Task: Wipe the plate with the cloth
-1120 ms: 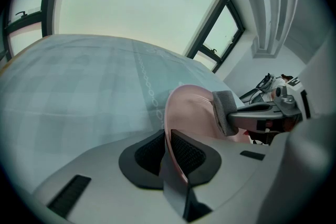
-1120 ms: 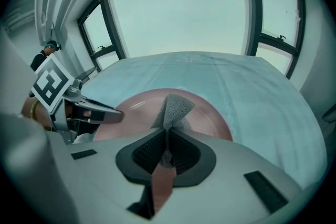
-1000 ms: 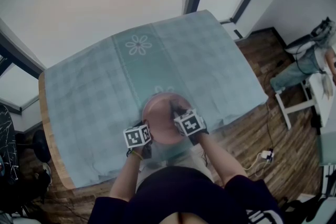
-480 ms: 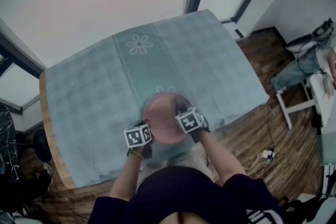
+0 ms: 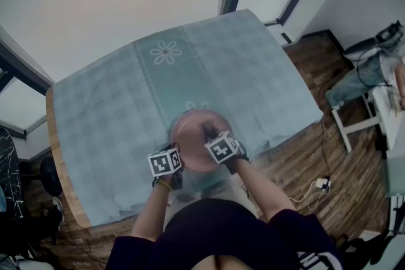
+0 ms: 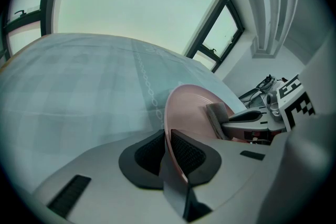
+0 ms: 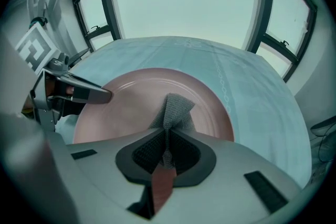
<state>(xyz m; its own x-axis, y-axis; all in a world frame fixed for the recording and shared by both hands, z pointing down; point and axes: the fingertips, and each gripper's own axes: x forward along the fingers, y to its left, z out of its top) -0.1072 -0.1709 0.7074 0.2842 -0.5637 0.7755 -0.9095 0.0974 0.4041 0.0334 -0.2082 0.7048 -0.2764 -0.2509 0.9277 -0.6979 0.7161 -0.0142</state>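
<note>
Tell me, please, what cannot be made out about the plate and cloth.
- Head view: the cloth is too small to tell from the right gripper.
- Right gripper view: that gripper's body hides the plate's near rim.
- Left gripper view: the left gripper's body covers the plate's lower part.

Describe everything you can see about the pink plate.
The pink plate is round and shallow, with a raised rim and a smooth, faintly glossy face. It could be plastic or ceramic. It sits over the near edge of the checked tablecloth and seems tilted. The left gripper is clamped on its rim, one pad on each side. The grey cloth, pinched in the right gripper, lies against its inner face. No chips or dirt show.
</note>
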